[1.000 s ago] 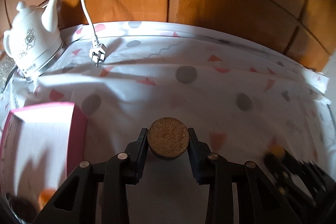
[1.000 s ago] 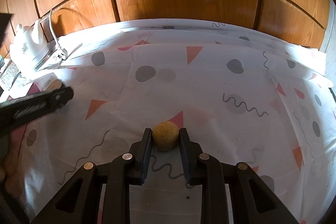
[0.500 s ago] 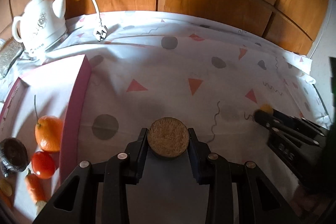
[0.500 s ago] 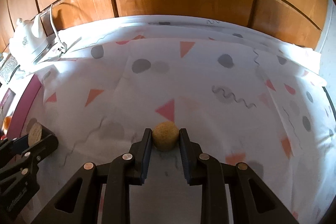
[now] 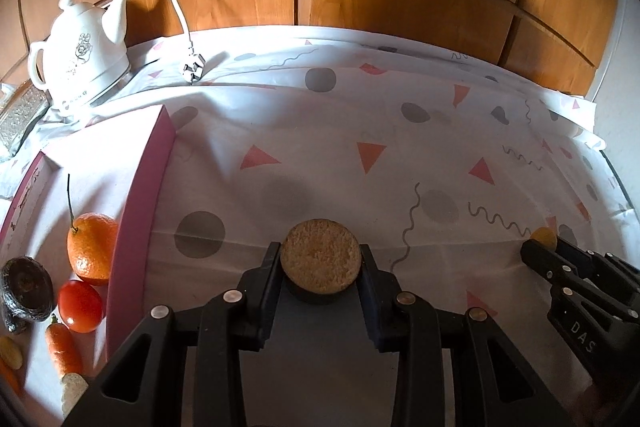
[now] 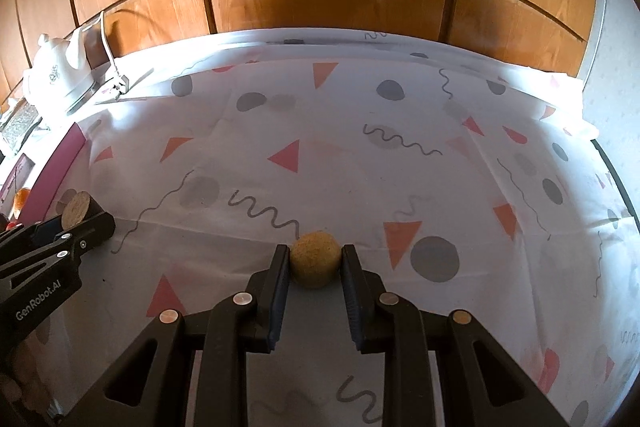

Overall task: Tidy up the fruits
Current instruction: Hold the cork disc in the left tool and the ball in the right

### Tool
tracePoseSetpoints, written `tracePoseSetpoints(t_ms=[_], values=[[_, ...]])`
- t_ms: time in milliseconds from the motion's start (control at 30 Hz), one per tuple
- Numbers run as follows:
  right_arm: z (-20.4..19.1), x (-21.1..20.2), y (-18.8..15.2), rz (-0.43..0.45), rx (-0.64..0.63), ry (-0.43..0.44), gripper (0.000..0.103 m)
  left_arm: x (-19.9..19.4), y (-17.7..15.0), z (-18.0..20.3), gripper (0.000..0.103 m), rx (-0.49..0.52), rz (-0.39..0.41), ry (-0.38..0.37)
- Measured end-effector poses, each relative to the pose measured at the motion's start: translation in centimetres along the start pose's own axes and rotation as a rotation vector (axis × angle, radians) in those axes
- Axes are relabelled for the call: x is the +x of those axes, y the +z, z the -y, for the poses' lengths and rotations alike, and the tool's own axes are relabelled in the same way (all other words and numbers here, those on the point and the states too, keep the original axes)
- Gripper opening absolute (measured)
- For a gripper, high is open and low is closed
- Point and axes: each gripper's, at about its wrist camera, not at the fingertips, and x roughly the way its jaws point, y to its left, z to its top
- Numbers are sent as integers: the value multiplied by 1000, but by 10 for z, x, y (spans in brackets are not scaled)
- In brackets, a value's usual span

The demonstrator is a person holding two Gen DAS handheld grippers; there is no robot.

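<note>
Left gripper (image 5: pixel 320 261): jaws nearly closed, clamped on a flat round brown disc (image 5: pixel 320 255).
Right gripper (image 6: pixel 315 263): jaws narrow, pinching a small tan ball (image 6: pixel 315 259).
Both: held above the patterned cloth (image 6: pixel 360 155).
Pink tray (image 5: pixel 140 211): at left, with an orange (image 5: pixel 91 249) and tomato (image 5: pixel 80 305).

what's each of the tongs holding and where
Left tongs clamp a flat round cork-like disc by its edges; right tongs pinch a small tan ball at its sides.
</note>
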Motion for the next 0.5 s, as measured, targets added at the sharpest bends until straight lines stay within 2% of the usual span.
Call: tracePoseSetpoints(t_ms=[500], values=[[0,0,-1,9,6,2,26,1,-2,0,36,5,13,3]])
